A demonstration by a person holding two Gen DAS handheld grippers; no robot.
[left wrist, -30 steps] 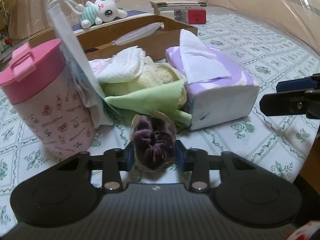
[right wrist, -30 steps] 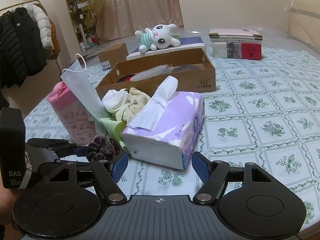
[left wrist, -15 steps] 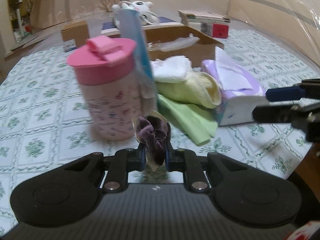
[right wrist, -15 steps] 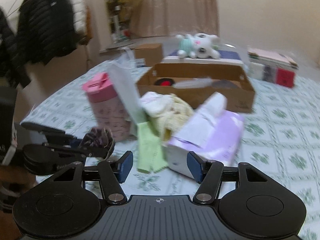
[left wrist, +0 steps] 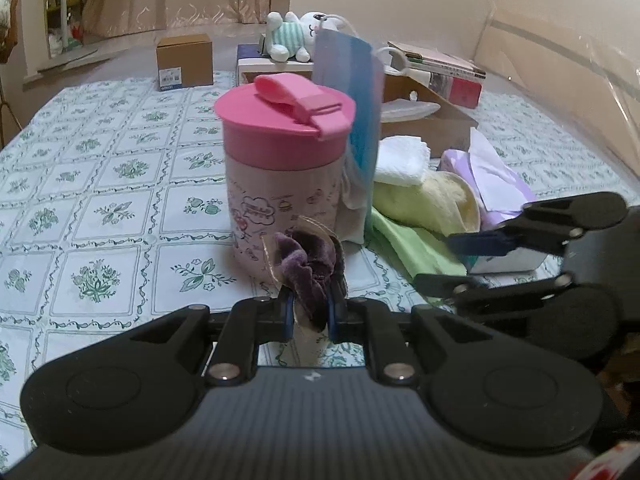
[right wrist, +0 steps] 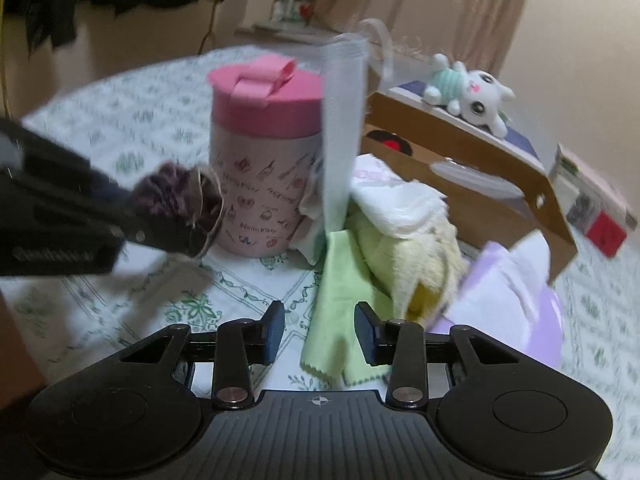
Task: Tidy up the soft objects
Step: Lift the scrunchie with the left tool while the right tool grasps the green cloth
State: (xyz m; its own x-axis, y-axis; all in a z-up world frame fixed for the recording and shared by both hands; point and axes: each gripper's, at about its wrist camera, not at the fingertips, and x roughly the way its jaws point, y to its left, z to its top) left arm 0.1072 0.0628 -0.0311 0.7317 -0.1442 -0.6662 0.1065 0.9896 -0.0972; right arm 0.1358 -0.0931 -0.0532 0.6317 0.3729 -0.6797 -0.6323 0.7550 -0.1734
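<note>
Left wrist view: the left claw [left wrist: 308,314] is closed tight on a dark purple velvet scrunchie [left wrist: 306,268], which bulges up between its blue-padded fingers above the table with a green floral checked cloth [left wrist: 100,208]. Just behind the scrunchie stands a pale pink cup with a bright pink flip lid [left wrist: 284,172]. A light blue disposable face mask [left wrist: 356,120] stands upright against the cup's right side. To the right of it lies a heap of soft things: a folded white cloth [left wrist: 402,158] on top, a pale yellow fluffy towel [left wrist: 440,200] under it, and a thin lime green cloth [left wrist: 412,246] spread toward the camera. A lilac tissue pack [left wrist: 496,184] sits past the heap. The right claw [left wrist: 452,260] reaches in from the right edge, its two fingers apart and empty.

Right wrist view, blurred: the right claw [right wrist: 320,334] is partly open, holding nothing, with the lime green cloth [right wrist: 344,300] lying on the table just beyond its fingertips. The left claw [right wrist: 160,216] enters from the left, gripping the scrunchie [right wrist: 176,196] beside the pink cup [right wrist: 264,168]. Behind the heap is an open brown cardboard box [right wrist: 500,208], with a white plush bunny in a mint striped shirt [right wrist: 472,96] lying beyond it.
</note>
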